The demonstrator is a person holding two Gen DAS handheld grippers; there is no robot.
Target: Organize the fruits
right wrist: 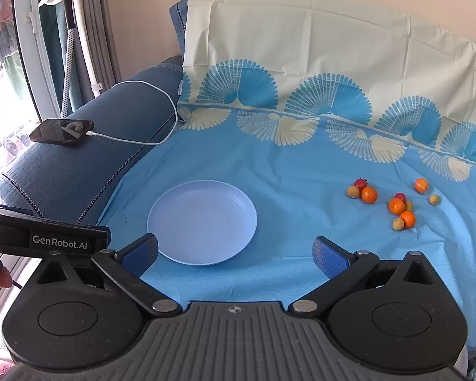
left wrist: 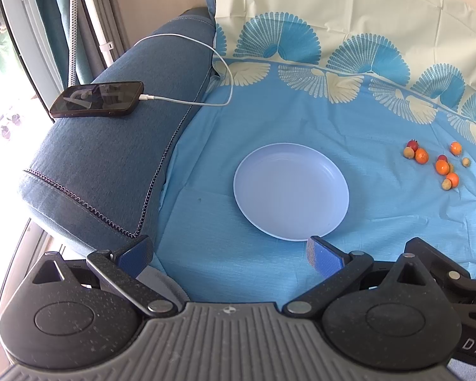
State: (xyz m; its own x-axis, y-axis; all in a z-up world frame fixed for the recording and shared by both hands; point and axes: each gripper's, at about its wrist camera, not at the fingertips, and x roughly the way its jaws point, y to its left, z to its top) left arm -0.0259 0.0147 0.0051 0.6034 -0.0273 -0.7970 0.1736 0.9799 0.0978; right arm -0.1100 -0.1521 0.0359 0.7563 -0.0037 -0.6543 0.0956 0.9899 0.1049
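An empty pale blue plate lies on the blue cloth; it also shows in the right wrist view. Several small fruits lie loose on the cloth to its right: orange ones, red ones and yellowish ones; the cluster shows in the left wrist view too. My left gripper is open and empty, just short of the plate's near rim. My right gripper is open and empty, near the plate's right front, well short of the fruits.
A black phone with a white charging cable lies on the blue sofa armrest at the left. A cream and blue patterned cloth covers the sofa back. A window and curtain stand at the far left.
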